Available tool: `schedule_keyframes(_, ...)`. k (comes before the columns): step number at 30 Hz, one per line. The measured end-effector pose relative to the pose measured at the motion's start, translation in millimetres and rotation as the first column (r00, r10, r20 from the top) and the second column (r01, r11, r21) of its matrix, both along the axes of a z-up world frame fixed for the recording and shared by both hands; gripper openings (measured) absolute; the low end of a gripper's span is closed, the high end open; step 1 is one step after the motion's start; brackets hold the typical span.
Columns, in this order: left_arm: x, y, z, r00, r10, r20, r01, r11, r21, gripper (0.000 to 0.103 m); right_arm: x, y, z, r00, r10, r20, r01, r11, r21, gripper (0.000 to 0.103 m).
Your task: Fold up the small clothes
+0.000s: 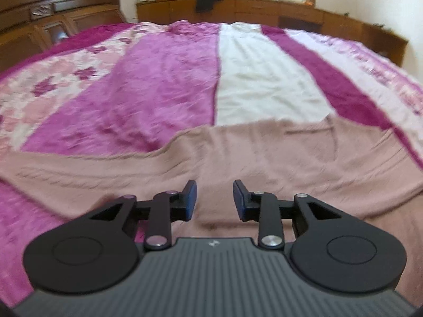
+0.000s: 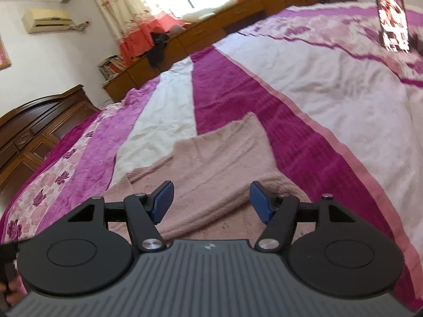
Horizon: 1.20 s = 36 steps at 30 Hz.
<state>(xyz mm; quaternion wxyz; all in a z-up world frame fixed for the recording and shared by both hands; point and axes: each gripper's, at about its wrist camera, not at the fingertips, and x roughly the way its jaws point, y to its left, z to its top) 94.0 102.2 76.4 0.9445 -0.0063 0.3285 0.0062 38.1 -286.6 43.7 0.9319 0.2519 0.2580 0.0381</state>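
A dusty-pink knitted garment point(image 1: 238, 158) lies spread flat on the bed's purple, pink and white striped blanket point(image 1: 164, 84), reaching under and ahead of both tools. The left gripper point(image 1: 214, 200) hangs just above the near part of the knit, its jaws parted by a moderate gap with nothing between them. The right gripper point(image 2: 211, 202) hangs over the garment's right portion, jaws set wider apart and likewise empty; whether its blue pads point(image 2: 260, 206) touch the fabric cannot be told. A lit phone point(image 2: 392, 21) stands further back on the blanket.
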Motion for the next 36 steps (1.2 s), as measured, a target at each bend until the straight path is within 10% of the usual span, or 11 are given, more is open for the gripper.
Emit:
schedule_keyframes(12, 68.0, 27.7, -48.1, 0.986, 0.045, -0.16, -0.072, 0.983, -0.169, 0.038, 28.4, 3.1, -27.5, 0.999, -0.01, -0.039, 0.009, 1.0, -0.019, 0.071)
schedule_keyframes(16, 47.4, 32.4, -48.6, 0.993, -0.011, -0.121, -0.026, 0.954, -0.299, 0.061, 28.8, 5.4, -31.7, 0.999, 0.003, -0.036, -0.004, 0.999, -0.047, 0.071)
schedule_keyframes(36, 3.6, 1.3, -36.5, 0.961, -0.275, 0.013, 0.257, 0.88, -0.4, 0.057, 29.6, 1.6, -37.8, 0.999, -0.002, -0.042, 0.0, 0.999, -0.035, 0.071)
